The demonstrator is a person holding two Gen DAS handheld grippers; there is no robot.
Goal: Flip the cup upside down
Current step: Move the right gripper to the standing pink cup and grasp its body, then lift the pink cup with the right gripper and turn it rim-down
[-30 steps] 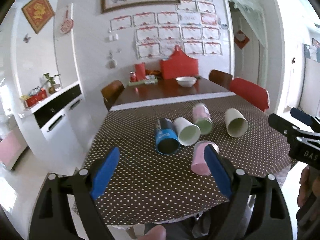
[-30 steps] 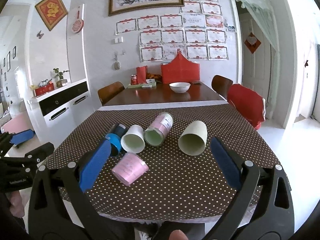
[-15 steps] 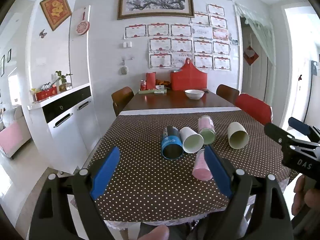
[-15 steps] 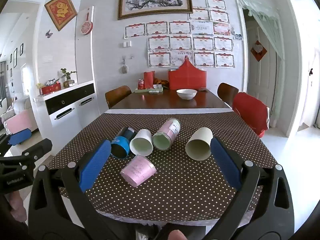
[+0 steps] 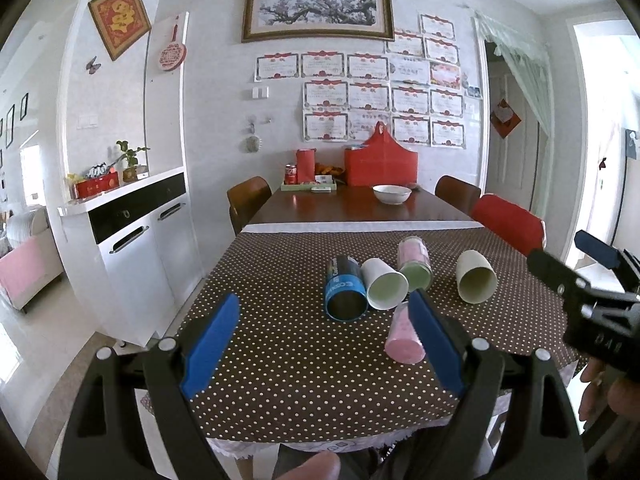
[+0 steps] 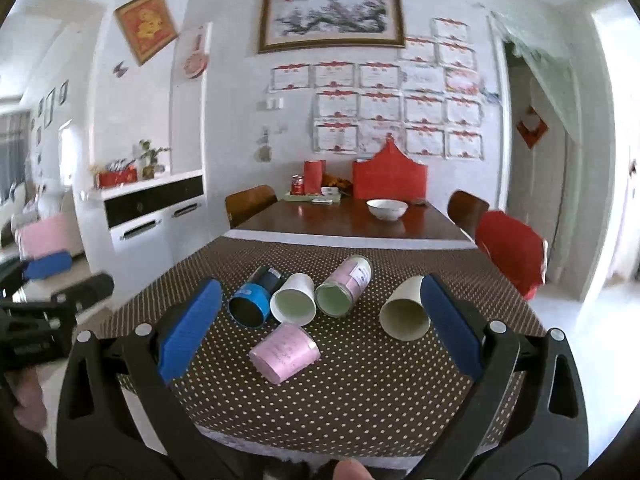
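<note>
A: Nearest the table's front edge, on the dotted tablecloth (image 6: 360, 400), the pink cup (image 6: 286, 354) is shown lying on its side — long axis level, base turned toward the cameras.

B: It is judged light, thin-walled and easily crushed; a gentle grip across mid-wall is advised. Four other cups (image 6: 294, 300) lie just behind. Left gripper (image 5: 320, 344) and right gripper (image 6: 320, 324) are held wide apart, empty.

**Five cups lying on the tablecloth**

On the tablecloth (image 6: 360, 392), four cups lie in a row: can-shaped cup (image 6: 252, 300) at 9 o'clock, paper cup (image 6: 294, 300), jar (image 6: 344, 288), then tapered cup (image 6: 404, 312) at 3 o'clock. Nearest cup (image 6: 286, 352) lies at 6 o'clock. Bowl (image 6: 387, 208) sits behind at 12 o'clock.
</note>
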